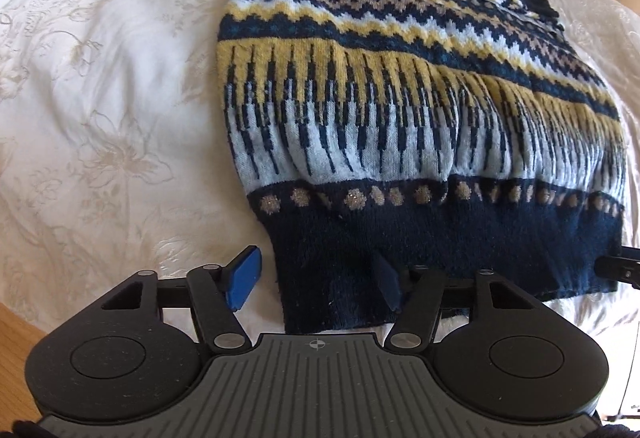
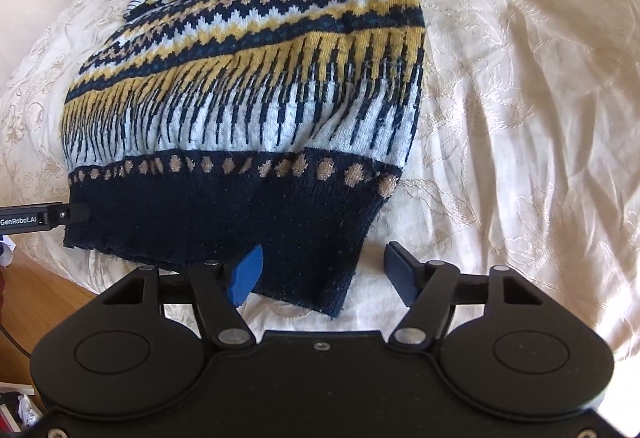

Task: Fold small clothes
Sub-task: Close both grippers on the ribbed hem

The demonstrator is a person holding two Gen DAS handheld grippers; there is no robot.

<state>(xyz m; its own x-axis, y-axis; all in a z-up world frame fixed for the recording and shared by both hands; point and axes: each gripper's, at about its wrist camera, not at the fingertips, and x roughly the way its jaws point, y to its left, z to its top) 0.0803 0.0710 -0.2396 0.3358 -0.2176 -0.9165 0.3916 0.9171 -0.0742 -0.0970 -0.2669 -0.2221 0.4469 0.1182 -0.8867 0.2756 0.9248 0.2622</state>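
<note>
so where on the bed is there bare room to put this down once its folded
Free: the cream embroidered bedspread left of the navy, yellow and white patterned knit sweater, and the broad stretch on its right. Crowded: the near edge, where both tools straddle the sweater's navy hem.

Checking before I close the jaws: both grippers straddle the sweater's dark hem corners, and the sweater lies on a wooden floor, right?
Not the floor. The sweater lies on a cream embroidered bedspread, as the left wrist view shows. The rest holds: the left gripper and right gripper each straddle a corner of the dark hem.
</note>
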